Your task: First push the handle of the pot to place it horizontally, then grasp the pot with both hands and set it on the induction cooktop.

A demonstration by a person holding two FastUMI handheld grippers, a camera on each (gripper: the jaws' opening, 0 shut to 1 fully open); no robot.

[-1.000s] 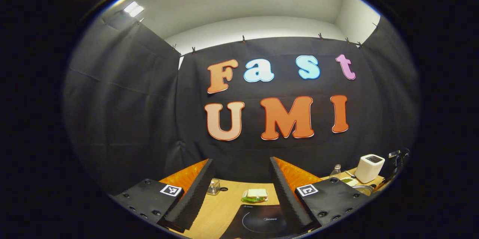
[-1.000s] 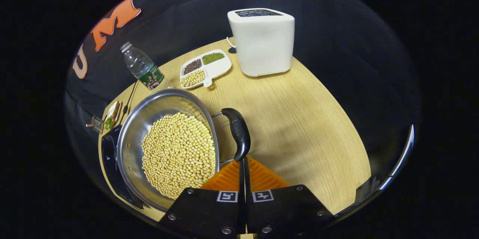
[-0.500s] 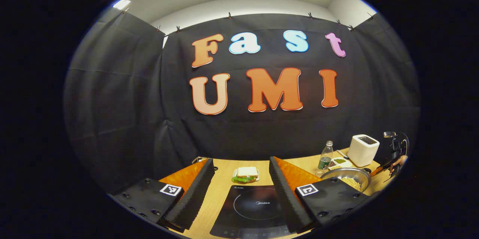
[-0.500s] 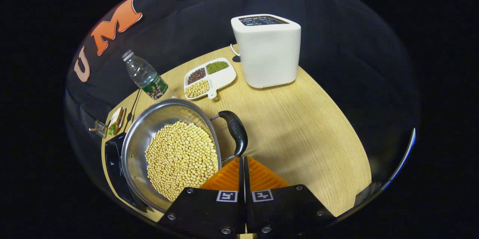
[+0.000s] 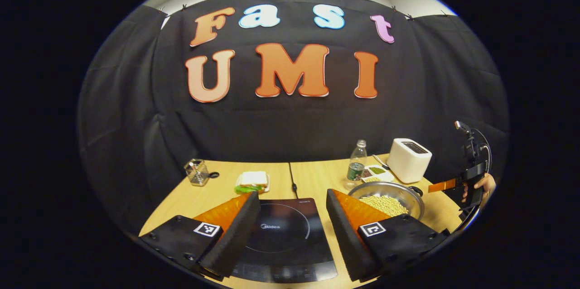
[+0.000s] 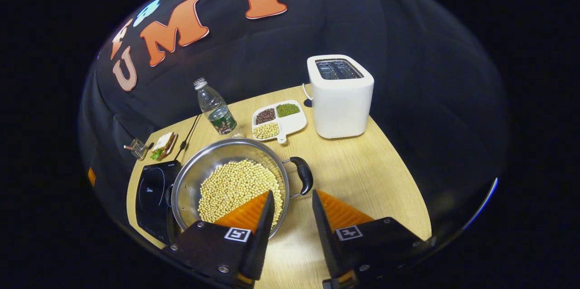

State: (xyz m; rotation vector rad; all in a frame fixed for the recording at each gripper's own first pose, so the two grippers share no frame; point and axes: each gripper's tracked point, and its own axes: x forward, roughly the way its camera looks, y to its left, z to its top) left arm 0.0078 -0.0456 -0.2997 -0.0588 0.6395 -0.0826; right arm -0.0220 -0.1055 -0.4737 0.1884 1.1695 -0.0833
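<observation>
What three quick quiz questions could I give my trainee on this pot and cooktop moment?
1. True or false: the pot already sits centred on the induction cooktop.
2. The right gripper is: A open, B shut on the pot handle.
3. What fills the pot?

Key: 1 false, it stands on the table beside the cooktop. 2 A. 3 Pale beans, probably soybeans.

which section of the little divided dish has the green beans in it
The section nearest the toaster holds the green ones; the others in the divided dish hold dark and pale yellow beans.
</observation>
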